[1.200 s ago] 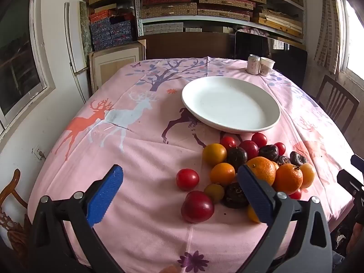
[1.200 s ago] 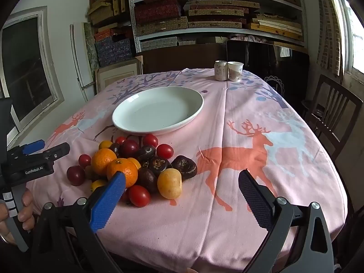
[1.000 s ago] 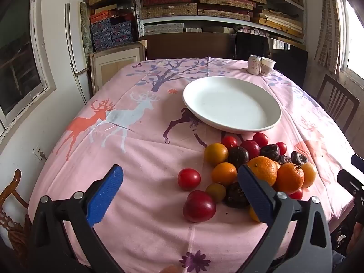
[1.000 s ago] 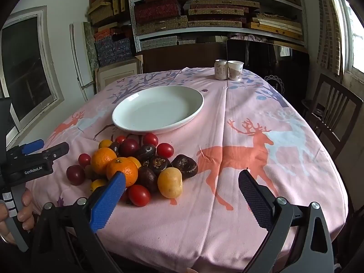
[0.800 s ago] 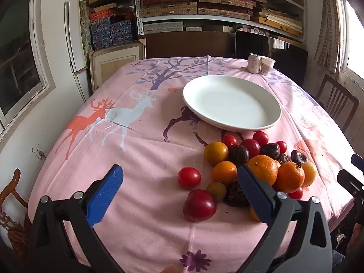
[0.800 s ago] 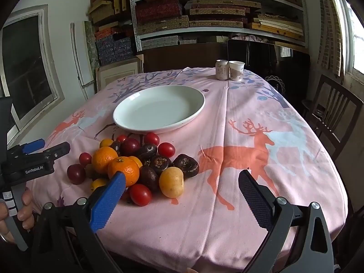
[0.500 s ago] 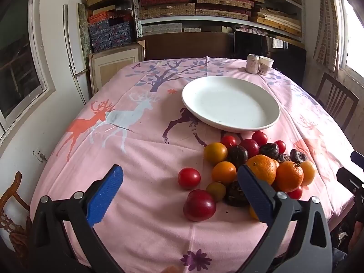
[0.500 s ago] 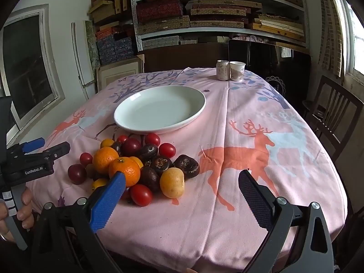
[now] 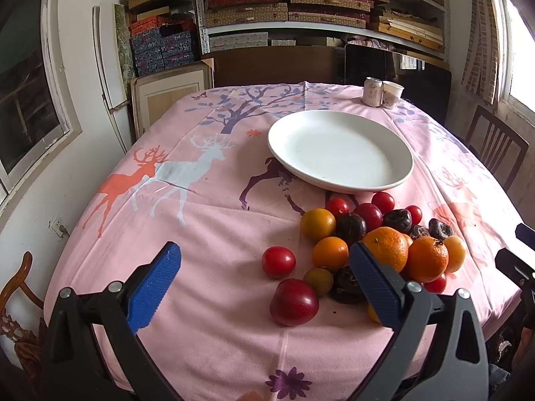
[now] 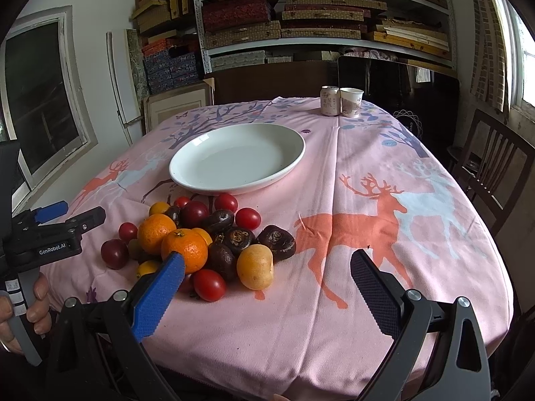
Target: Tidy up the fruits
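A pile of fruit (image 9: 367, 237) lies on the pink tablecloth just in front of an empty white plate (image 9: 337, 148): oranges, small red tomatoes, dark plums, yellow fruits. A big red plum (image 9: 293, 301) and a red tomato (image 9: 278, 261) lie at the pile's left edge. My left gripper (image 9: 264, 280) is open and empty, hovering above the table's near edge before the pile. My right gripper (image 10: 267, 284) is open and empty, near the pile (image 10: 200, 234) at its right side. The plate also shows in the right wrist view (image 10: 237, 158).
A can (image 9: 371, 91) and a paper cup (image 9: 391, 94) stand at the table's far edge. Wooden chairs stand at the right (image 10: 495, 173) and at the left corner (image 9: 13, 304). Shelves with boxes fill the back wall. The left gripper's body shows in the right wrist view (image 10: 50, 230).
Both grippers drifted very slightly; the scene barely shifted. No fruit moved and both grippers stayed open.
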The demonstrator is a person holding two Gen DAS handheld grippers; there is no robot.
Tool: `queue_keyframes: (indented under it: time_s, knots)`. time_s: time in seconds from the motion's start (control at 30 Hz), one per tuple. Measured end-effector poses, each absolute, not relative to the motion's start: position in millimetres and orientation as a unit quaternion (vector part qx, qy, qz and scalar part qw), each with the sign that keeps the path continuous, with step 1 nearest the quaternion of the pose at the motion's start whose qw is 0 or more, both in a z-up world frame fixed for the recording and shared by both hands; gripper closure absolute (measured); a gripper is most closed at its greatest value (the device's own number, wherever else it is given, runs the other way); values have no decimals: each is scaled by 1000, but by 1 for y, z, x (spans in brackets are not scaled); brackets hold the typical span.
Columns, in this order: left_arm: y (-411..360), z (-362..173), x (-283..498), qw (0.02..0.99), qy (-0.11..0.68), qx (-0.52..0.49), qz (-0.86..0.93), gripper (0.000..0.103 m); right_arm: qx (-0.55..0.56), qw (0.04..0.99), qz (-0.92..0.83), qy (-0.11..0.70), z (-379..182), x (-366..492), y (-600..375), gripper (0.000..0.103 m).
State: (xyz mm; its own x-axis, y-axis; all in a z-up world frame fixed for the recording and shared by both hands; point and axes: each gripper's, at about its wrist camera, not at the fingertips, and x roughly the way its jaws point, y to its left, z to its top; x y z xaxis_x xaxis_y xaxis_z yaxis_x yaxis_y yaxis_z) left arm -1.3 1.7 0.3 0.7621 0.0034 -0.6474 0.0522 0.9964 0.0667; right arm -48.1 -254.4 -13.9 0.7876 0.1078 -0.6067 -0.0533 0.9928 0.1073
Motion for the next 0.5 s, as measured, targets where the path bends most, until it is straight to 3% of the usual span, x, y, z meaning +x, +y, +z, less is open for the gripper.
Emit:
queue_keyframes:
  time_s: [0.5]
  knots:
    - [1, -1, -1, 938, 345, 41, -12, 4, 42, 945, 43, 323, -15, -48, -254, 4]
